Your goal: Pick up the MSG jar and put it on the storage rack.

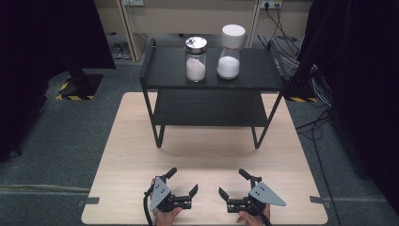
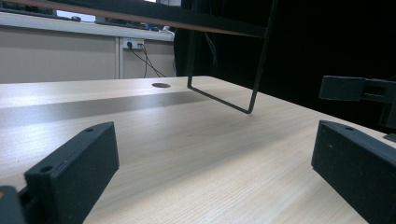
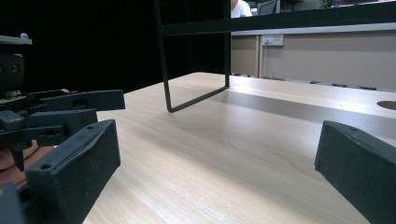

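1. High view: the black shelf rack stands on the far half of the worktop, its back overhanging the far edge. Its feet sit inside both side edges, leaving a bare strip of wood on each side.
2. On the rack's top shelf stand two jars of white powder: the silver-lidded jar towards the left and the white-capped jar just to its right, close together but apart. Both sit towards the back, away from the shelf's front edge. The lower shelf is bare.
3. Between the rack's front feet and the near edge lies a wide band of bare wood. The left gripper and the right gripper rest there, close to the near edge, side by side with a gap between them. Both have their jaws spread wide, holding nothing.
4. Left gripper view: the jaws stand wide, bare wood between them. The rack's right foot bar lies ahead, open worktop before it; the right gripper's jaw tip shows at the right edge.
5. Right gripper view: the jaws are wide, nothing between. The rack's left foot bar is ahead across open wood, and the left gripper lies just beside at the left.
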Available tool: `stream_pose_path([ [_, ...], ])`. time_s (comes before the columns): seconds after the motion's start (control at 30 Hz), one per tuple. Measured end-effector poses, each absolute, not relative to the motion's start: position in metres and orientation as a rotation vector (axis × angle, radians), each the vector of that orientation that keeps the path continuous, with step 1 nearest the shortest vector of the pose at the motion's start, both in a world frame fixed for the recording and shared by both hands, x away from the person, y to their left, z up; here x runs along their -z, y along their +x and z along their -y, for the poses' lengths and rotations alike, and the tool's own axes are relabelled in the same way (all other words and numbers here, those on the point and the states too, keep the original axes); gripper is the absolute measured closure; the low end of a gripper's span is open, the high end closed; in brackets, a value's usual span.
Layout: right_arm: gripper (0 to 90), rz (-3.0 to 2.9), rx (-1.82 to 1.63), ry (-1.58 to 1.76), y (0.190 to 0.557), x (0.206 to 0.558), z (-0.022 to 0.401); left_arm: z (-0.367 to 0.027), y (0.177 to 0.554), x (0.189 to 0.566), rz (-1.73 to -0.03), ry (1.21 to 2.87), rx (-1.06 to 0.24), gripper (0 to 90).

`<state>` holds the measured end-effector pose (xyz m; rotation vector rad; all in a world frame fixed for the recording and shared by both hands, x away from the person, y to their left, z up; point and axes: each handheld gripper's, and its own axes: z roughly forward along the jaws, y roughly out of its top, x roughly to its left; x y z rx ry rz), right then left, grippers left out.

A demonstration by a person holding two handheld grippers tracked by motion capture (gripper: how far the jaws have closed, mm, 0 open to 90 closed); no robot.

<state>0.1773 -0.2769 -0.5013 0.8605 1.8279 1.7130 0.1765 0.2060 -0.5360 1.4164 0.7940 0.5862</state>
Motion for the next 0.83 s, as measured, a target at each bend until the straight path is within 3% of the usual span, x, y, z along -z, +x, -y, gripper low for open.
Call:
stream_pose_path([
  [0.83, 0.3, -1.817, -1.720, 0.880, 0.1775, 0.5015, 0.2784, -0.2063, 0.1769, 0.5360, -0.794, 1.416, -0.583, 0.0],
])
